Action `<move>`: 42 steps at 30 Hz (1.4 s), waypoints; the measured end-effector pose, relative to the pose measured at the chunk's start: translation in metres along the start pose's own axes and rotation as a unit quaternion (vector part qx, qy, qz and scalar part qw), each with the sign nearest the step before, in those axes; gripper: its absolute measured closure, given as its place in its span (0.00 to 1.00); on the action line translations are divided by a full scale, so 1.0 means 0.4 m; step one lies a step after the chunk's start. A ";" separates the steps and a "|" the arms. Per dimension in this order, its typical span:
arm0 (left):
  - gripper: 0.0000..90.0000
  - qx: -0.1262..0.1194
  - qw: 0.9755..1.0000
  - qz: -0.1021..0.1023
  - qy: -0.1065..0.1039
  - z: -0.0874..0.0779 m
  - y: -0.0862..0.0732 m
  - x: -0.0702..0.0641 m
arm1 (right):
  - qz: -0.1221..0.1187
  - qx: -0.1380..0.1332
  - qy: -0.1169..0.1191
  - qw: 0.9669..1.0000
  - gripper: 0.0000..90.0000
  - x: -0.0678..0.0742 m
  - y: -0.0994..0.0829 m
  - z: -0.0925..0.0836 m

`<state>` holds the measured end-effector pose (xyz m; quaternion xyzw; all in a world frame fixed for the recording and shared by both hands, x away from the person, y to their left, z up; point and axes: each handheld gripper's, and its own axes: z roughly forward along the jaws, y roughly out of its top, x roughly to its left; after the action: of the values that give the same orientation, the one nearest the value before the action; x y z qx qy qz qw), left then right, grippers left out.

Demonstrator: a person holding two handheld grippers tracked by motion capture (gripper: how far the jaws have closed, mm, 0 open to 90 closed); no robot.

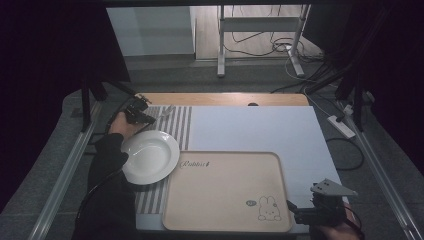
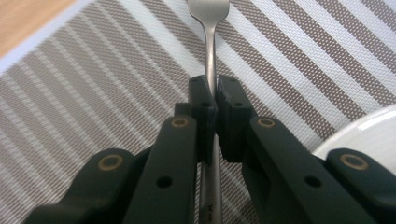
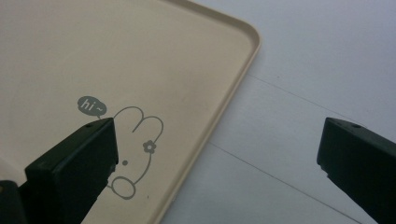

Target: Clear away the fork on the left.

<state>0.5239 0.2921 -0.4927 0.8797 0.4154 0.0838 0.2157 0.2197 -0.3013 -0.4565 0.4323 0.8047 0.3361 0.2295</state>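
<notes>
A slim, polished metal fork lies over the woven, brown-and-white striped placemat at the table's far left, its handle pinched between the left gripper's black pads. Just nearer sits a round, glossy white plate. Right of it lies a smooth beige tray with rounded corners and a rabbit print. The right gripper hovers over the tray's near right corner, jaws spread wide.

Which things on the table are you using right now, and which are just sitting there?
In use:
- fork, clamped by its handle in the left gripper
- striped placemat under the fork
- likely next: white plate and beige rabbit tray

Just there:
- right gripper, open and holding nothing, above the tray's corner
- cables and power strip on the floor
</notes>
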 end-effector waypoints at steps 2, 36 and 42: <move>0.95 -0.004 1.000 -0.003 0.000 -0.018 0.000 0.005 | 0.000 0.000 0.000 1.000 0.00 0.000 0.000 0.000; 0.95 -0.008 0.999 0.005 -0.052 -0.100 -0.026 -0.172 | 0.006 -0.008 -0.003 1.000 0.00 -0.003 -0.001 -0.005; 0.95 -0.011 0.998 0.005 -0.056 -0.114 -0.044 -0.212 | 0.005 -0.008 -0.002 1.000 0.00 -0.002 -0.001 -0.004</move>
<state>0.4423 0.2512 -0.4571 0.8826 0.3977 0.0402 0.2476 0.2188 -0.3028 -0.4555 0.4352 0.7994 0.3424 0.2328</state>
